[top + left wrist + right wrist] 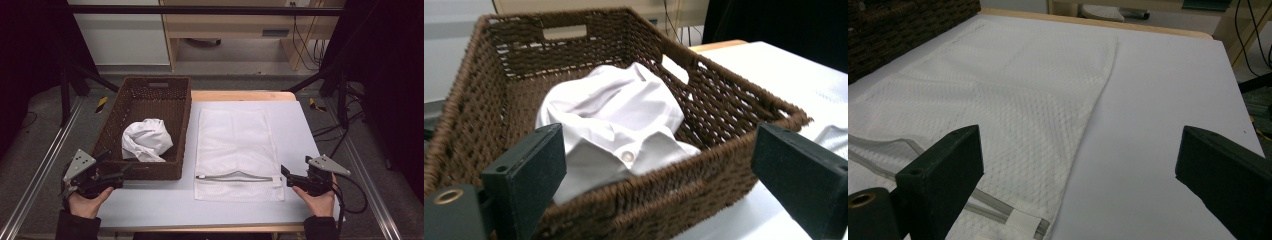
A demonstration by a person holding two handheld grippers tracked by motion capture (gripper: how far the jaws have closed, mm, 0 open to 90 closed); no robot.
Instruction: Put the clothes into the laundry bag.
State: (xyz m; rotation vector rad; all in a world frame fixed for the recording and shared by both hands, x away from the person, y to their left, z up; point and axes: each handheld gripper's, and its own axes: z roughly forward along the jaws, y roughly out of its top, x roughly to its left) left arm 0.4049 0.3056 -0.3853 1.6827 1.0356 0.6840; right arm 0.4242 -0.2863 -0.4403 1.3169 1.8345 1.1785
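A crumpled white shirt (145, 139) lies in a brown wicker basket (131, 98) on the left of the table; in the left gripper view the shirt (614, 120) shows a collar and a button behind the basket's near wall (664, 195). A white mesh laundry bag (235, 150) lies flat beside the basket, its grey zipper at the near end partly unzipped; the right gripper view shows the bag (998, 100) too. My left gripper (116, 172) is open just in front of the basket's near left corner. My right gripper (287, 175) is open beside the bag's near right corner. Nothing is between either pair of jaws.
The grey table top (300, 130) has bare room right of the bag and along the near edge. Metal rails (45, 165) run along both sides of the table. A wooden bench and cables (300, 40) stand beyond the far edge.
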